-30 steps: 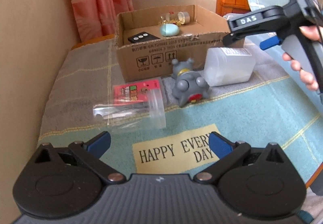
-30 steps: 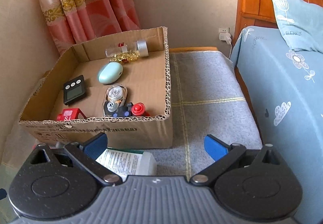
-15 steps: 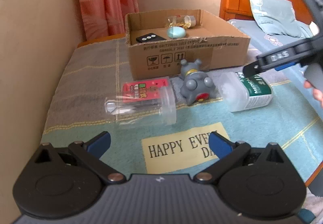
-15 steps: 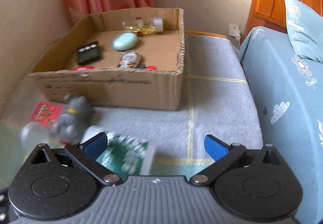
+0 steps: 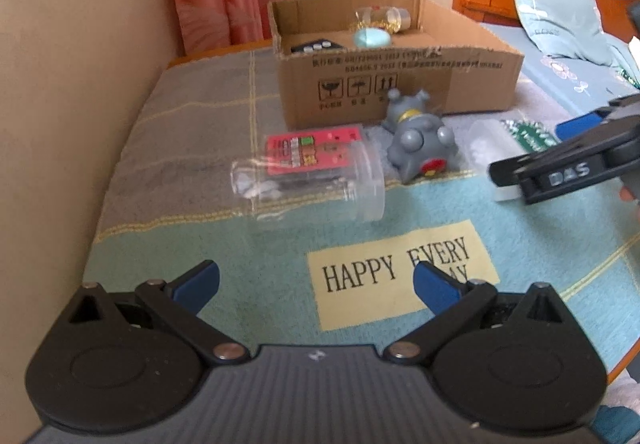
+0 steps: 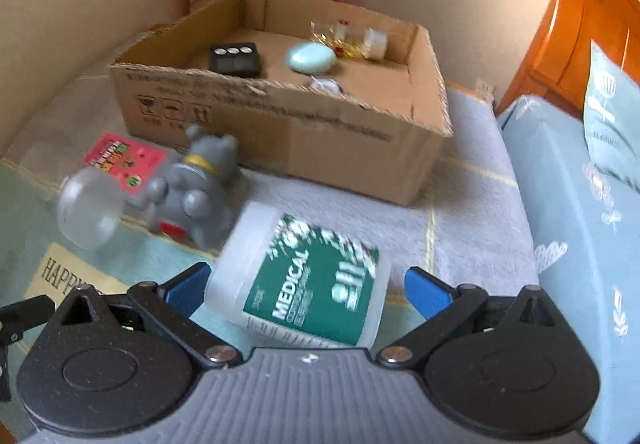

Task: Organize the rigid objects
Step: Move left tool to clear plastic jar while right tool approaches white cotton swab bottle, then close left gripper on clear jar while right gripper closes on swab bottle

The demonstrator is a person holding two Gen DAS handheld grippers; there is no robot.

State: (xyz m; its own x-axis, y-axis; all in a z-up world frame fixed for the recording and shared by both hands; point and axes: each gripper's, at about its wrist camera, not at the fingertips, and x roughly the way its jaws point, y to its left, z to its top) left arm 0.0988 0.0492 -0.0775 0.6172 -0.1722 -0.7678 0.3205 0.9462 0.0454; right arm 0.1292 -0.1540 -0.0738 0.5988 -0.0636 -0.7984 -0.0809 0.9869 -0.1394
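A white bottle with a green MEDICAL label (image 6: 304, 280) lies on its side on the bedspread. My right gripper (image 6: 308, 286) is open, with a blue pad on either side of the bottle. In the left wrist view the same bottle (image 5: 486, 139) shows behind my right gripper (image 5: 528, 147). A grey toy figure (image 5: 420, 139) and a clear plastic jar (image 5: 308, 183) lie in front of the cardboard box (image 5: 400, 83). My left gripper (image 5: 316, 284) hangs open over the HAPPY EVERY DAY patch, holding nothing.
Inside the cardboard box (image 6: 280, 123) are a black remote (image 6: 236, 57), a mint oval case (image 6: 310, 57) and a vial of gold bits (image 6: 348, 37). A pink card (image 6: 124, 157) lies by the jar. A wall runs along the left; a bed with a pillow (image 5: 560, 23) is at right.
My right gripper has come down from above the box, and its open fingers now straddle the white bottle. My left gripper has pulled back a little and stayed open.
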